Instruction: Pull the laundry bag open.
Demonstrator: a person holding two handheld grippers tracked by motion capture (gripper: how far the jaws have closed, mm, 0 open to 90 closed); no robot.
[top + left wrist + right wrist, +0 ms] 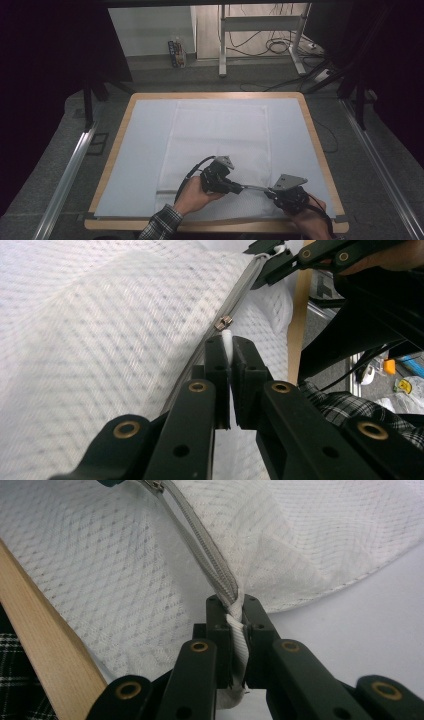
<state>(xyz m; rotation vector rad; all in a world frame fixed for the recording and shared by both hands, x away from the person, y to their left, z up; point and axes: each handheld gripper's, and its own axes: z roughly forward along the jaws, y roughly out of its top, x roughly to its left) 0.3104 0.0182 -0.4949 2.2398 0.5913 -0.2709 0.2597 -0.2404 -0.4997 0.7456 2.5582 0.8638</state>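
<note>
High view: a white mesh bag (215,145) lies flat on the pale sheet (140,150) covering the wooden-edged bench (312,130), and both hands work at its near end. The left claw (239,188) and the right claw (268,191) face each other with a grey zipper (254,188) stretched taut between them, lifted a little off the sheet.

In the left claw view, the jaws are pressed together on a small white tab (227,342) that sits just behind the metal zipper slider (225,322) — probably the slider's pull, though its join to the slider is hard to make out. The zipper (240,295) runs up and away to the other claw (272,255).

In the right claw view, the jaws pinch the white fabric end (237,630) of the zipper (207,560), with the mesh bunched around them. A plaid sleeve (162,225) covers the left forearm.
</note>
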